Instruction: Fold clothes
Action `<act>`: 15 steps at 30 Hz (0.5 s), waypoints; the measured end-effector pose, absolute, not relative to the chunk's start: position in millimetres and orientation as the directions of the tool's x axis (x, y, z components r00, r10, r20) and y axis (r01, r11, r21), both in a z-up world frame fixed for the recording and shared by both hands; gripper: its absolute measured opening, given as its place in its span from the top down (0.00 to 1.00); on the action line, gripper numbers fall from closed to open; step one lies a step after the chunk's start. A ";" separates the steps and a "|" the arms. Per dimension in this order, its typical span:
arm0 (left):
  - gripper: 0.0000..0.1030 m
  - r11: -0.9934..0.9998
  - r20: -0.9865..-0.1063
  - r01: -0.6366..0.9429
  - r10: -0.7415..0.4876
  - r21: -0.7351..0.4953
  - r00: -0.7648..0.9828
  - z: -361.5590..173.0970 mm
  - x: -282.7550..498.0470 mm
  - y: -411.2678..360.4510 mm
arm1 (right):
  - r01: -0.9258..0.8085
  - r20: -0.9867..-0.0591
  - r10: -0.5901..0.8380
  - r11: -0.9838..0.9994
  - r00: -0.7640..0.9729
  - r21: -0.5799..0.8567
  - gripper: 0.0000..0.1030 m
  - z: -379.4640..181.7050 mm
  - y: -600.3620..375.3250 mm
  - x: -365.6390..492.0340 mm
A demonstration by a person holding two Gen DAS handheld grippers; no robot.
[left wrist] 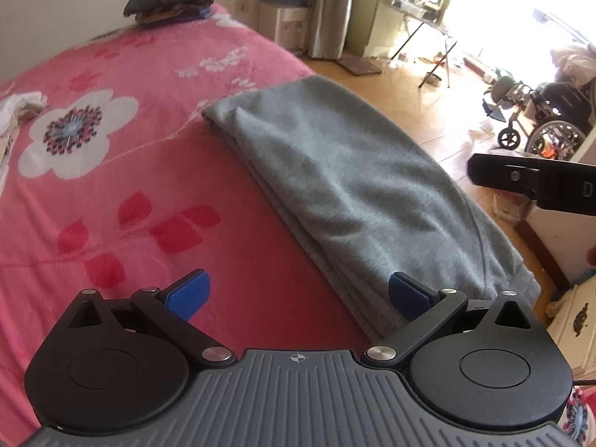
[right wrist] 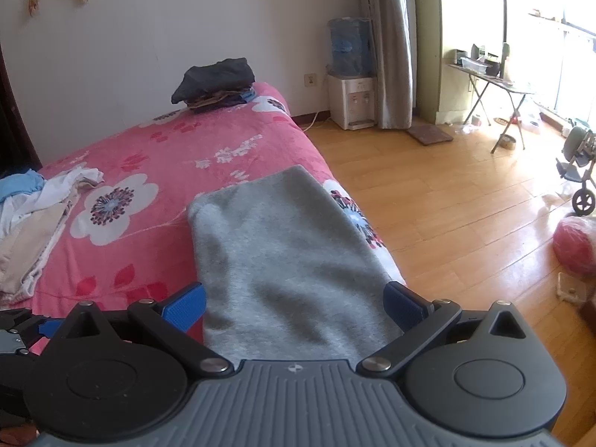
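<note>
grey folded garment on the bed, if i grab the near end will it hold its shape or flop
The grey garment will probably flop: its surface shows soft ripples, like fleecy knit. Stacked layers show along its side edge, so they may slide apart if only one is pinched. The plush pink blanket likely drags on it rather than letting it slide.

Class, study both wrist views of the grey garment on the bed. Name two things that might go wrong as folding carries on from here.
1. The grey garment lies along the bed's edge beside the wooden floor; a careless pull may drag it off.
2. Both the left gripper and right gripper are open and hold nothing; a shallow pinch may catch only the top layer and undo the stacked folds.
</note>
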State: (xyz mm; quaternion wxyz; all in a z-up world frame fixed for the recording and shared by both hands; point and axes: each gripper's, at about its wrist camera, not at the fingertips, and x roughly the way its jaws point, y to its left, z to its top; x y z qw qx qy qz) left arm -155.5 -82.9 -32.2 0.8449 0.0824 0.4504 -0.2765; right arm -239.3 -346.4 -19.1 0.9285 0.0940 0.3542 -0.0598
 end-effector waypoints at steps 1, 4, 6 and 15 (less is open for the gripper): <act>0.00 0.839 -0.814 0.534 -0.382 -0.107 0.437 -33.7 -154.0 -82.5 | 0.181 -0.671 -0.051 0.975 0.739 0.126 0.00 -19.4 -345.9 -239.0; 0.00 0.850 -0.828 0.518 -0.358 -0.097 0.432 -36.7 -152.7 -81.1 | 0.194 -0.680 -0.071 0.975 0.730 0.107 0.00 -21.3 -344.7 -238.6; 0.00 0.853 -0.829 0.516 -0.348 -0.086 0.438 -37.0 -152.9 -80.8 | 0.201 -0.684 -0.080 0.975 0.725 0.099 0.00 -22.4 -344.5 -238.2; 0.00 0.861 -0.840 0.506 -0.305 -0.043 0.448 -40.3 -152.6 -81.3 | 0.215 -0.692 -0.096 0.973 0.715 0.087 0.00 -25.1 -343.2 -238.5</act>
